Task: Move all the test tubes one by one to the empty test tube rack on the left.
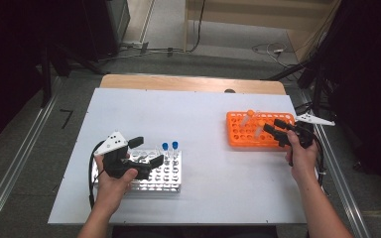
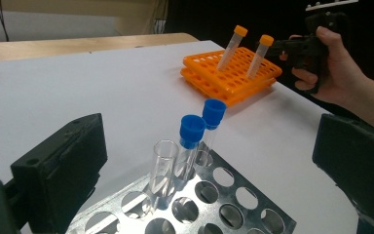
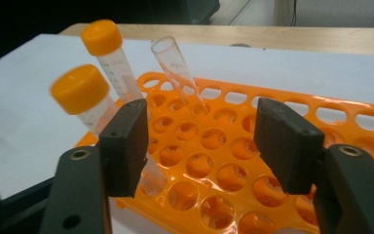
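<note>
An orange plastic rack (image 1: 248,133), rectangular and perforated with round holes, is placed near the right edge of the white tabletop (image 1: 198,119). Three tubes are seated in it: two clear tubes with orange caps (image 3: 81,88) and one uncapped clear tube (image 3: 175,66), all tilted. The right gripper (image 3: 199,146) is held over the rack, its jaws half apart with nothing between them. A shiny metal rack (image 2: 209,204) near the front-left corner carries two blue-capped tubes (image 2: 191,131) and one uncapped tube (image 2: 163,168). The left gripper (image 2: 209,161) is spread wide, empty.
</note>
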Demonstrator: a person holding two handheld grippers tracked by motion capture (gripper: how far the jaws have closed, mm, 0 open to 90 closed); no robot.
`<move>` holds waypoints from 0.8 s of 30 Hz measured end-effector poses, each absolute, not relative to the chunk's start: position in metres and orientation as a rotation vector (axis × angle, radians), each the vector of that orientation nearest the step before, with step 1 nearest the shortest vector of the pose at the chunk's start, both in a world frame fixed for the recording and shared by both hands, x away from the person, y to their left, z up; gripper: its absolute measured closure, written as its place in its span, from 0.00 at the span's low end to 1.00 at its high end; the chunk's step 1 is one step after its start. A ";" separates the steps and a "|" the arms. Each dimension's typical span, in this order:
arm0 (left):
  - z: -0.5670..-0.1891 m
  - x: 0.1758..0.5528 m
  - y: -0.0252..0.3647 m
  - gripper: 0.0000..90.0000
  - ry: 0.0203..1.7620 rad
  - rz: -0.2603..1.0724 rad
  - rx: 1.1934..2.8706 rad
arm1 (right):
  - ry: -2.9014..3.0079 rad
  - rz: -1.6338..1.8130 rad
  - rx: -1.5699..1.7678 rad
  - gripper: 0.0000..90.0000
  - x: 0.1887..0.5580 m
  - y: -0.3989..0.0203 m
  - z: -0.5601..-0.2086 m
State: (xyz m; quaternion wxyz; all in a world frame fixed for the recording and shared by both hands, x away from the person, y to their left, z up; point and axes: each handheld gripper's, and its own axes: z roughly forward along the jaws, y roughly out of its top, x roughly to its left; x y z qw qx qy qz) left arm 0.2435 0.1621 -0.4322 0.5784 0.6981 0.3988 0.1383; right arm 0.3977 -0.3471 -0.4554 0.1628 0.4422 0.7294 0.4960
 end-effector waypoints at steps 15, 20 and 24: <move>-0.436 0.244 0.159 0.00 0.941 0.314 1.646 | 2.164 1.376 1.256 0.59 0.431 -0.321 -0.474; -0.437 0.245 0.159 0.00 0.946 0.314 1.646 | 2.170 1.358 1.278 0.60 0.435 -0.316 -0.473; -0.437 0.245 0.158 0.00 0.946 0.313 1.645 | 2.156 1.296 1.295 0.62 0.437 -0.309 -0.475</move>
